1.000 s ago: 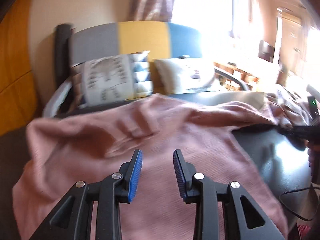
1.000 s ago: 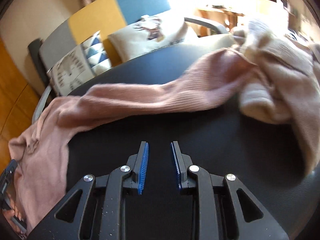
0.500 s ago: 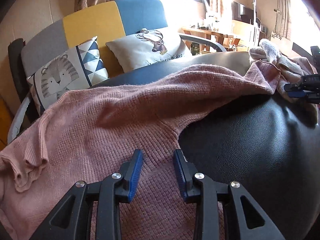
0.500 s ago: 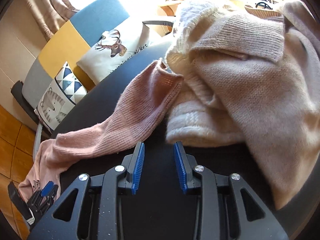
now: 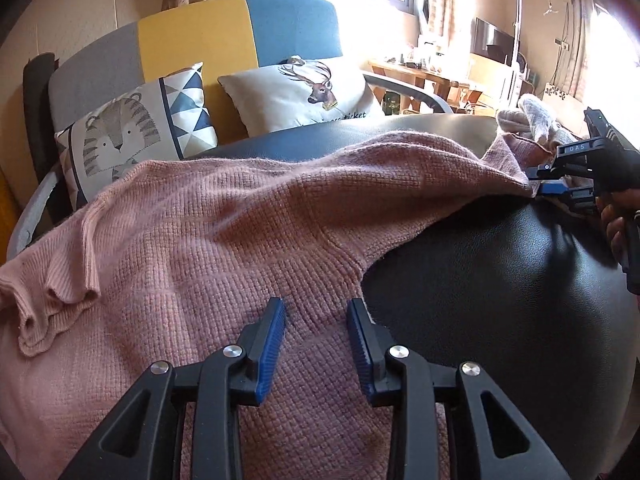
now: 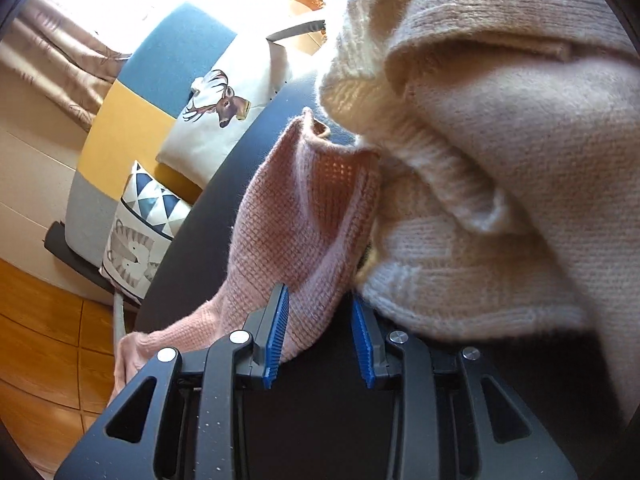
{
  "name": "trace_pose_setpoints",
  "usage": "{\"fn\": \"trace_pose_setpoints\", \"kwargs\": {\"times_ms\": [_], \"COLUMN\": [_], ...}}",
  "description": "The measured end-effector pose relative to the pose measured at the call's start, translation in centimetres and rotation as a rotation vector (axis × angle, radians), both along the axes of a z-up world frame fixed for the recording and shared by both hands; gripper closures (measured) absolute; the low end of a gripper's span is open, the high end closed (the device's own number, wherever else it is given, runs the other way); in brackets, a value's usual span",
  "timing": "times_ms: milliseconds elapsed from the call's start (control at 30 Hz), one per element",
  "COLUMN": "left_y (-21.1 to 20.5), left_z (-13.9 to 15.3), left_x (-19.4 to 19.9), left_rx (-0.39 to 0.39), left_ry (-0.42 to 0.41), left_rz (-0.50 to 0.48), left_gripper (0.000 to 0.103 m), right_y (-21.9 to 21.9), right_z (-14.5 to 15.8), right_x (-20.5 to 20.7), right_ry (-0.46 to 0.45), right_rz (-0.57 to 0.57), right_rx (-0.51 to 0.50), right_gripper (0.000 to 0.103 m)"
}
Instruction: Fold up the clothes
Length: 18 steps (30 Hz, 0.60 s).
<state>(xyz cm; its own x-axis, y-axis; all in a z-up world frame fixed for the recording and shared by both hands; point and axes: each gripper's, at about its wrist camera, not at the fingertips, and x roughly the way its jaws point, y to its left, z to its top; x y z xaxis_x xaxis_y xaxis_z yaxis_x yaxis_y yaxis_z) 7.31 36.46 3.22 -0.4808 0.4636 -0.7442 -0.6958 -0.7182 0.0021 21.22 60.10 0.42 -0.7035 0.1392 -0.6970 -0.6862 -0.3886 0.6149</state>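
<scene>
Since half a second ago my right gripper point(image 6: 320, 334) has rolled and pushed in to the sleeve point(image 6: 304, 216) end, which then lay ahead of it and now sits between its jaws; those jaws are closing, one blue pad against the knit, the other not yet touching, so nothing is pinched; the cream sweater point(image 6: 500, 140) that was further off now fills the upper right of that view and bulges just beside the cuff. On the left little has changed; my left gripper point(image 5: 316, 336) hovers with its jaws partly spread over the pink sweater point(image 5: 224, 216), near the armpit seam, with knit showing between the pads but not gripped; the sweater lies spread on the black table point(image 5: 500, 280), its body toward the left edge, its sleeve stretched across to the far right, where the left view also shows the right gripper at the cuff, the letters "DAS" legible on its body, and part of a hand point(image 5: 614, 224) behind it. Beyond the table stands a grey, yellow and blue sofa point(image 5: 192, 44) with a tiger cushion point(image 5: 132, 136) and a deer cushion point(image 5: 304, 96); the latter carries a line of writing in which I can read only "ticket".
</scene>
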Motion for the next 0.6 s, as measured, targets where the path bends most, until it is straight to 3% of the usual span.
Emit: {"fn": "trace_pose_setpoints", "kwargs": {"times_ms": [33,367,467,600], "left_y": [0.0,-1.3,-1.8,-2.0], "left_z": [0.0,-0.1,-0.1,-0.1], "left_x": [0.0,-0.1,0.0,0.3], "left_rx": [0.003,0.060,0.080,0.080], "left_ry": [-0.002,-0.056,-0.076,-0.072], "left_rz": [0.000,-0.011,-0.011,-0.017], "left_gripper": [0.070,0.070,0.070,0.070], "right_y": [-0.1,-1.7,-2.1,-3.5], "right_z": [0.5,8.8,10.7,9.5], "right_x": [-0.2,1.3,1.5,0.4], "right_ry": [-0.005,0.042,0.008,-0.120], "right_rz": [0.007,0.016,0.018,0.104], "right_rx": [0.020,0.244,0.334,0.362], "right_gripper": [0.096,0.101,0.101,0.100]}}
